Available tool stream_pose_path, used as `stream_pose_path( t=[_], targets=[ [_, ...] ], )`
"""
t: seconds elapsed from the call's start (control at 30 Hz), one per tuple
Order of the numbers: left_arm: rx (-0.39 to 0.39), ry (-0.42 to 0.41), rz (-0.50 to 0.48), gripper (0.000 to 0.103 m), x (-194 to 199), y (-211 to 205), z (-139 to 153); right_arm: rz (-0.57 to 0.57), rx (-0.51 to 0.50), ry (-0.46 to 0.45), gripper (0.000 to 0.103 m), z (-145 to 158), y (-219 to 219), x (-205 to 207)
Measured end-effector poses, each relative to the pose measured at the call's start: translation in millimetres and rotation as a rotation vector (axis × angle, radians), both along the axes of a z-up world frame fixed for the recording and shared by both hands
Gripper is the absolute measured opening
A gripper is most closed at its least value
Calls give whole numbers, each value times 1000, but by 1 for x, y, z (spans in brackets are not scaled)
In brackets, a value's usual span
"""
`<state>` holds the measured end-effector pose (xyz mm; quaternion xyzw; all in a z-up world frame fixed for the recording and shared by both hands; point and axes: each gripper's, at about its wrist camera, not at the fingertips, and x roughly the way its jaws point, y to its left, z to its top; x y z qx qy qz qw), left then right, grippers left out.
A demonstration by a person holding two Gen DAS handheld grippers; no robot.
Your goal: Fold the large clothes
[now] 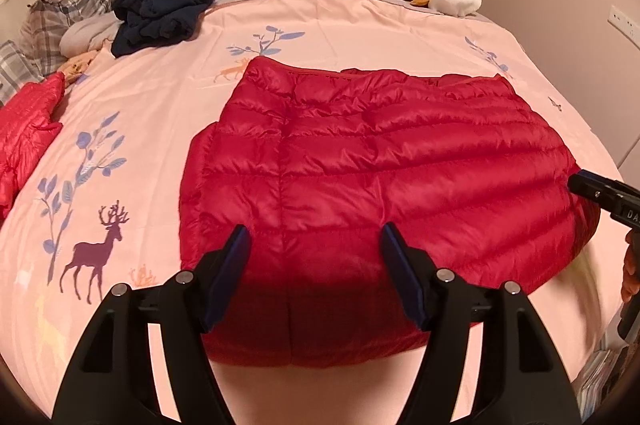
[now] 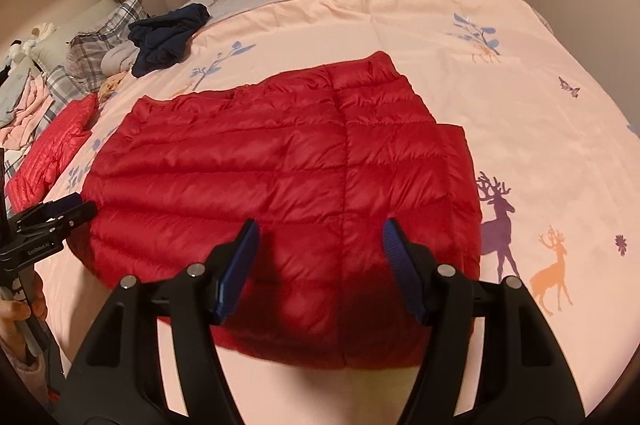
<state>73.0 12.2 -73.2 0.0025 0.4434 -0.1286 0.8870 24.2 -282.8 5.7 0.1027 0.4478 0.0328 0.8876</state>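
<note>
The red puffer jacket [image 1: 372, 161] lies folded flat on the pink bed cover [image 1: 160, 105], both the left hand-held gripper [image 1: 314, 265] and right hand-held gripper [image 2: 318, 257] poised above its near edge, jaws apart and empty

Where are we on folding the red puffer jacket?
Done: the red puffer jacket lies on the pink bedspread as a compact folded block, no sleeves sticking out. In hand: nothing; the left gripper and right gripper are both open above its near edge. Left: a second red garment and a dark blue garment lie unfolded near the pillows.
</note>
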Motion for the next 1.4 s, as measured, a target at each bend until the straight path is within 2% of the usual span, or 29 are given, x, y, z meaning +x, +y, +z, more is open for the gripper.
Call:
stream_pose_path(
  t=[0.33,0.63,0.77,0.8,0.87,1.27,1.4],
  targets=[
    [-2,48,2,69,3,-1,-19,4,24,64,67,-27,-1,3],
    [-48,23,43,69,-2,15,2,-18,49,12,69,-2,-10,-5],
    [-68,20,67,71,2,22,8,-29,48,-14,75,9,-14,-6],
    [-70,20,72,80,3,22,9,-33,47,-18,79,10,-15,-6],
    [-77,5,85,85,3,25,12,-39,48,-27,81,14,-16,-7],
    [-100,-17,93,85,3,27,25,-59,58,-45,98,26,-17,-6],
    [-111,-13,96,85,4,29,28,-65,82,-39,101,27,-20,-4]
  ],
)
